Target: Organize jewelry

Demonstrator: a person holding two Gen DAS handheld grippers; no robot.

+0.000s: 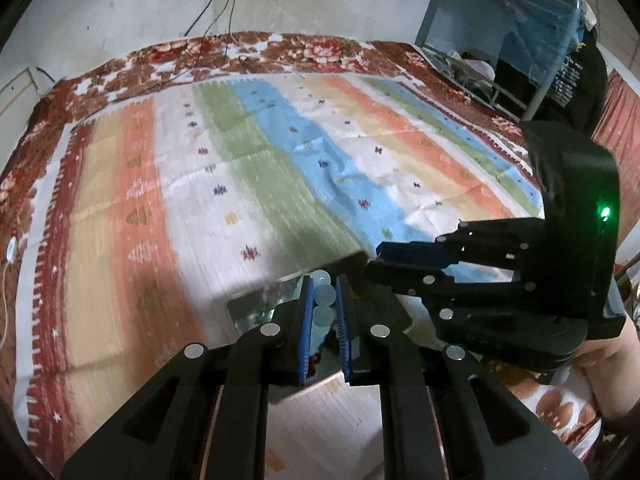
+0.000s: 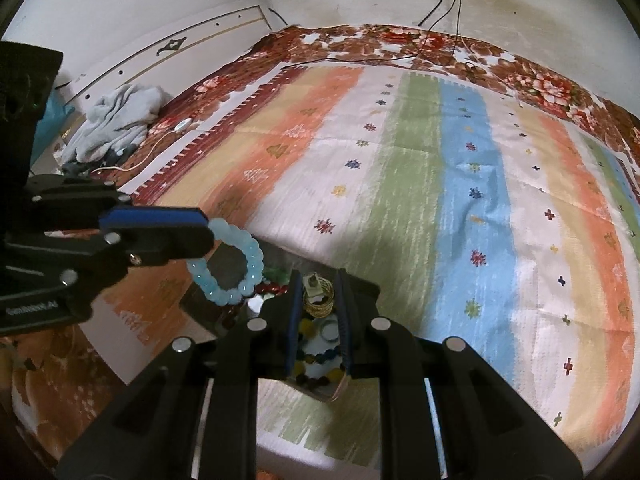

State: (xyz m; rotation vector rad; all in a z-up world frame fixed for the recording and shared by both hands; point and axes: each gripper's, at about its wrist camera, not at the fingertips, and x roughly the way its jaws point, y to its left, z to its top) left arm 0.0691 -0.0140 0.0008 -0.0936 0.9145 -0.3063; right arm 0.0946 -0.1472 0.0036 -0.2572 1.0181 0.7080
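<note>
My left gripper [image 1: 324,300] is shut on a pale blue bead bracelet [image 1: 323,294] and holds it above a dark jewelry box. In the right wrist view the left gripper [image 2: 202,226] comes in from the left with the bracelet [image 2: 236,264] hanging from its tip as a ring. My right gripper [image 2: 318,300] is shut on a gold wire bangle stack [image 2: 318,300] over the open box [image 2: 320,360], which holds several dark bead strings and a ring. In the left wrist view the right gripper [image 1: 384,262] reaches in from the right.
The box lies on a striped cloth [image 2: 440,200] spread over a floral blanket [image 2: 400,44]. A grey heap of clothes [image 2: 116,120] and a white cable lie at the far left. A blue rack [image 1: 500,40] stands at the far right.
</note>
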